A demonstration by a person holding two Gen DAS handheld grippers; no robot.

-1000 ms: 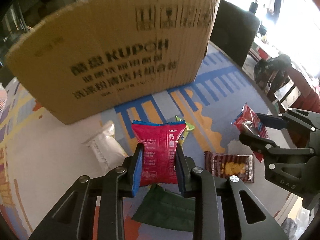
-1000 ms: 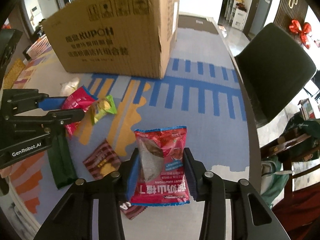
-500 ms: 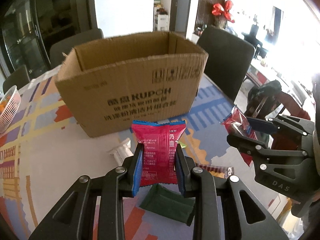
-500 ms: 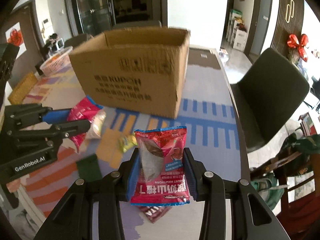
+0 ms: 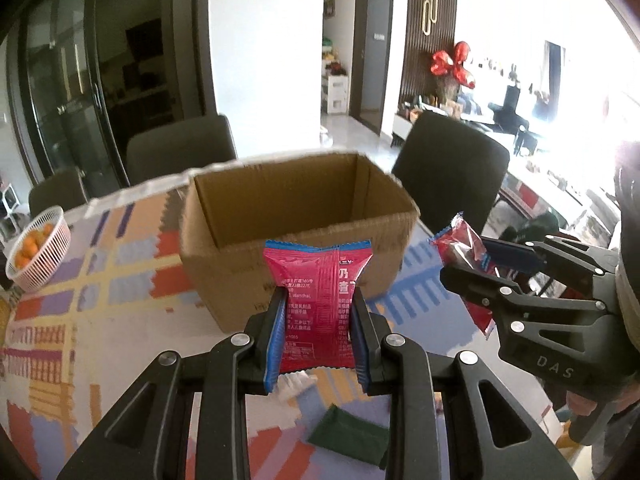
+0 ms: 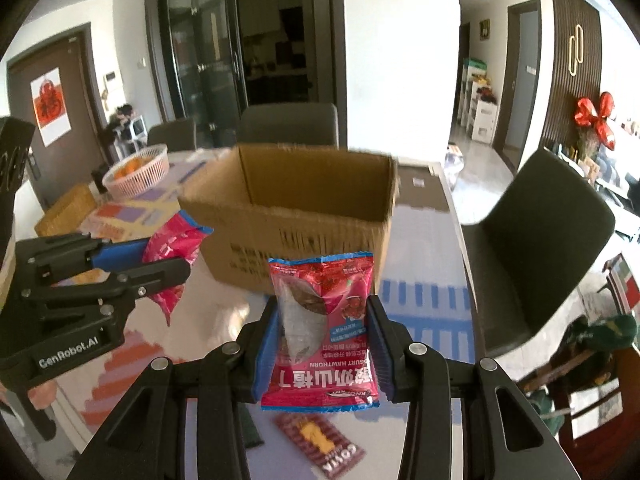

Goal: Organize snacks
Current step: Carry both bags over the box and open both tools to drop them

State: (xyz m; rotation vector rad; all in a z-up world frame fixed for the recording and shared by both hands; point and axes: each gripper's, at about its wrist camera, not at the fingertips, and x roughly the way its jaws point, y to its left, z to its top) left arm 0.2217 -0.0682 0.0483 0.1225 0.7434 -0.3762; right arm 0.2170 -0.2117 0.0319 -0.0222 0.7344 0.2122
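My left gripper (image 5: 318, 300) is shut on a pink snack packet (image 5: 318, 300) and holds it upright, raised above the table in front of the open cardboard box (image 5: 296, 208). My right gripper (image 6: 322, 312) is shut on a red hawthorn snack packet (image 6: 324, 320), also raised in front of the box (image 6: 296, 216). Each gripper shows in the other's view: the right one (image 5: 472, 264) at right, the left one (image 6: 168, 256) at left. The box interior looks empty from here.
A dark green packet (image 5: 348, 436), a white wrapper (image 5: 296, 382) and a brown striped packet (image 6: 320, 444) lie on the patterned table. A pink basket of oranges (image 5: 36, 248) stands at the far left. Dark chairs (image 6: 532, 248) surround the table.
Both grippers have risen with their packets. The view now looks over the box's rim into its open top, and the table snacks have dropped low in view.
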